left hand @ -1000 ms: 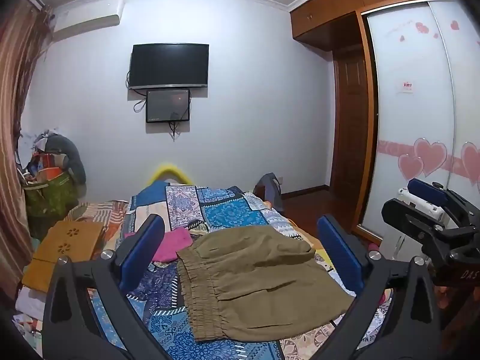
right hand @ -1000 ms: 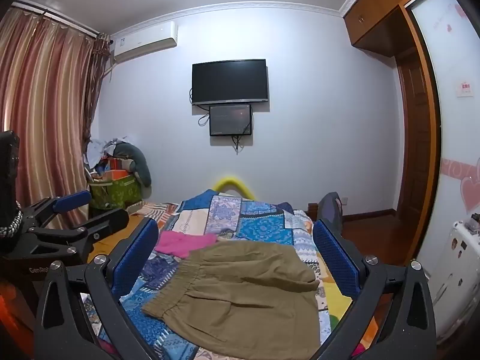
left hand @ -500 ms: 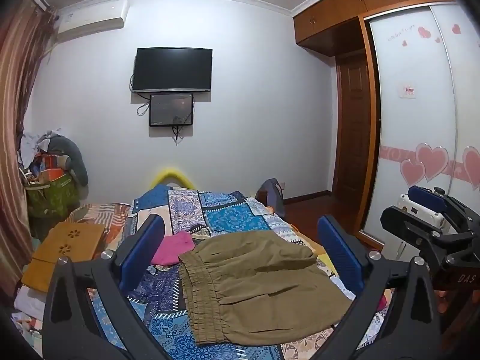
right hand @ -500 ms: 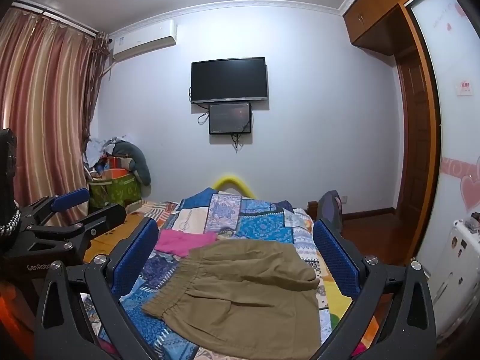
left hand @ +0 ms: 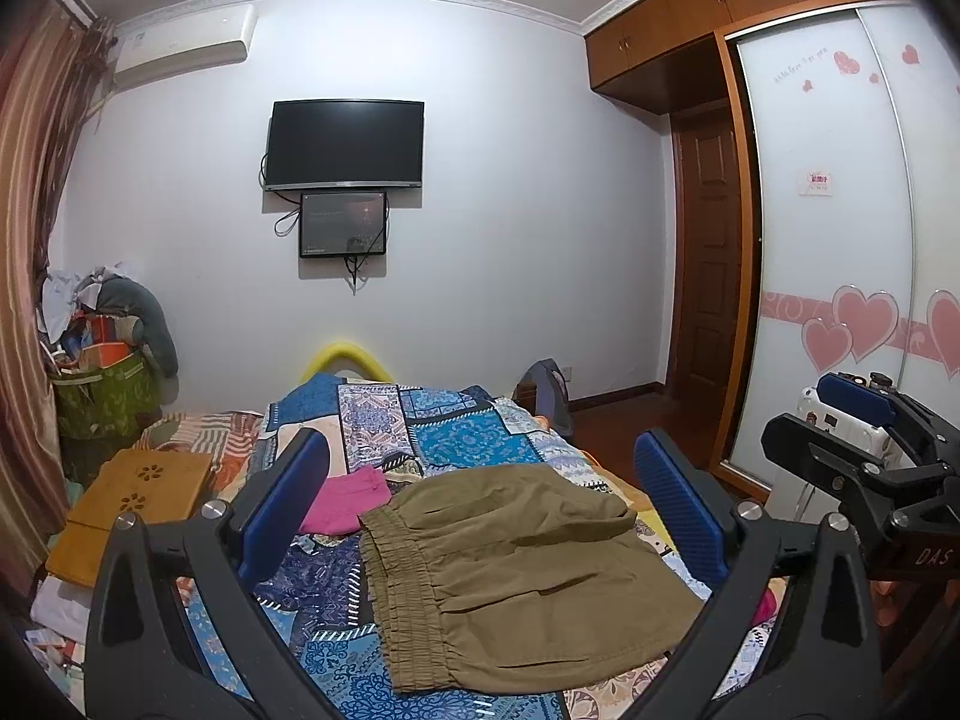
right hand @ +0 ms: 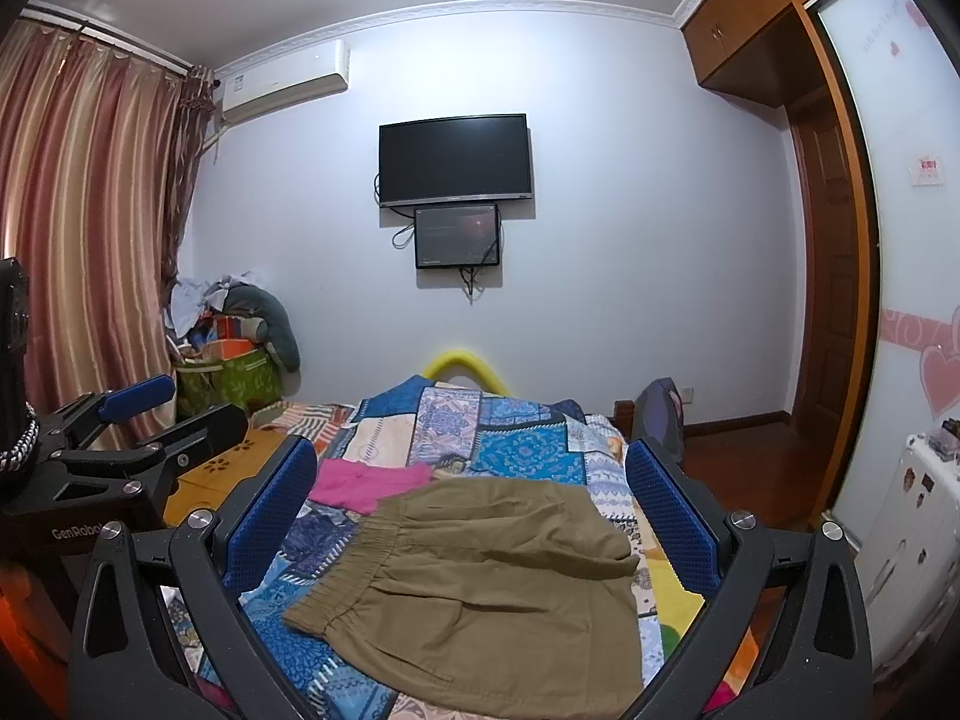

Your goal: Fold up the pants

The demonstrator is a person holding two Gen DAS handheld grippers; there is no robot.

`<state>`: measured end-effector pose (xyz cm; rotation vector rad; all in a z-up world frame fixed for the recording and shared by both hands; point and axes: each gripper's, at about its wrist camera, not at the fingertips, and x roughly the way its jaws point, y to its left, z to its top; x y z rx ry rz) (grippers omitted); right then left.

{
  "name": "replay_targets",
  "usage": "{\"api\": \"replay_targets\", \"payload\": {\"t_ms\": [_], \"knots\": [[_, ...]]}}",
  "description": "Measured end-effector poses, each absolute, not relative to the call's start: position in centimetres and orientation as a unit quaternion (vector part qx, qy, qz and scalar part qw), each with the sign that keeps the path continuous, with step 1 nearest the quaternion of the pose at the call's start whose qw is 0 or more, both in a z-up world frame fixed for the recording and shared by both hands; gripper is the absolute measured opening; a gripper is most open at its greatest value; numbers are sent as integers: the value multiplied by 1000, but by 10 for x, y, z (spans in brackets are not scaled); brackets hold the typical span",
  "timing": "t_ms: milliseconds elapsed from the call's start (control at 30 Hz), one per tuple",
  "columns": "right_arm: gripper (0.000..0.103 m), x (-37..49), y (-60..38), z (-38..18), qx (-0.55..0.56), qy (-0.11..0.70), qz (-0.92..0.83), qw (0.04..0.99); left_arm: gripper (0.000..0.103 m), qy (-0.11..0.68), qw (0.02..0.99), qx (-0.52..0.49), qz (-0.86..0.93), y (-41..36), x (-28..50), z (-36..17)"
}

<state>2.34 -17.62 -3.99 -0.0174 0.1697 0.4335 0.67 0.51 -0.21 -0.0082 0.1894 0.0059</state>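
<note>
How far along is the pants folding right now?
The olive pants lie on the patchwork quilt as a compact, already doubled-over bundle, elastic waistband toward the left. Nothing is in hand: the left gripper and right gripper both hover open above them, touching nothing. Any further fold or tidying remains; a pink garment lies beside them.

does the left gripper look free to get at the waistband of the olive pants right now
Probably yes. The left gripper is open and empty, above the bed. The elastic waistband of the olive pants lies exposed on the patchwork quilt; the pink garment sits beside it, not over it.
</note>
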Motion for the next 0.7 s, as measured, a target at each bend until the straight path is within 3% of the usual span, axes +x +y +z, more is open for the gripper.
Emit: {"api": "replay_targets", "payload": {"t_ms": [700], "knots": [[103, 20, -180, -34, -2, 80, 211, 974, 103, 98, 995, -8, 0, 3, 8, -4]]}}
